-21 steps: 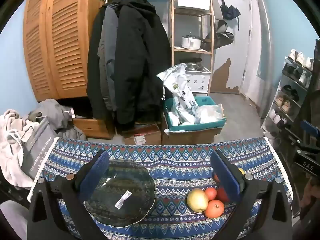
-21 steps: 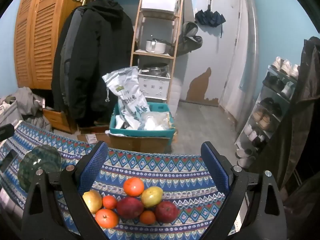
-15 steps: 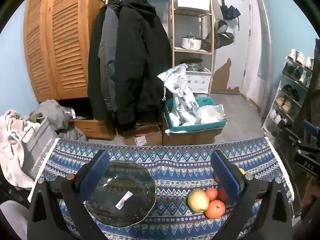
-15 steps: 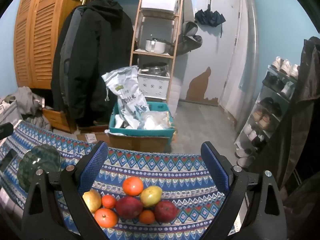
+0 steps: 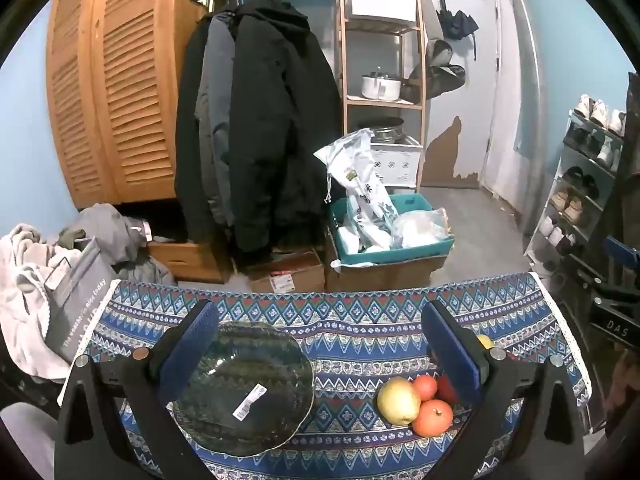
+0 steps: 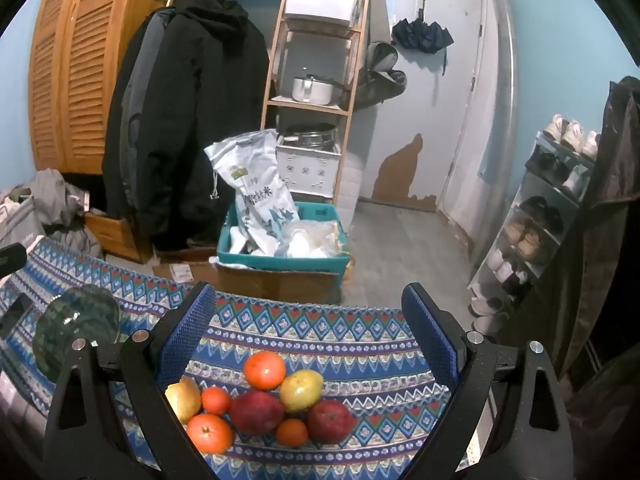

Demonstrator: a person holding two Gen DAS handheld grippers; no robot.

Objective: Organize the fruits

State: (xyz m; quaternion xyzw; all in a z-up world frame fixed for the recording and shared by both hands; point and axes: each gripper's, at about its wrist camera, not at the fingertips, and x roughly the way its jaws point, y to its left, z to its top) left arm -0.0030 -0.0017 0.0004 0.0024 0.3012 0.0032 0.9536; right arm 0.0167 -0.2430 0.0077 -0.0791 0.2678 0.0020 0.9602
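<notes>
right wrist view takes in the whole fruit cluster (image 6: 260, 402) on the patterned tablecloth (image 6: 320, 328): smooth round tangerines, two dull red apples and a yellow mango (image 6: 301, 390) whose long axis tilts up to the right, all between the wide-open right gripper (image 6: 308, 336). left wrist view shows only the pile's left edge, but shows the scalloped dark glass plate (image 5: 240, 388) with its barcode sticker (image 5: 250, 402) in full, lying flat between the spread, empty left gripper (image 5: 320, 346).

Patterned tablecloth (image 5: 360, 320): glass plate (image 5: 240, 388), fruits (image 6: 260, 404)
</notes>
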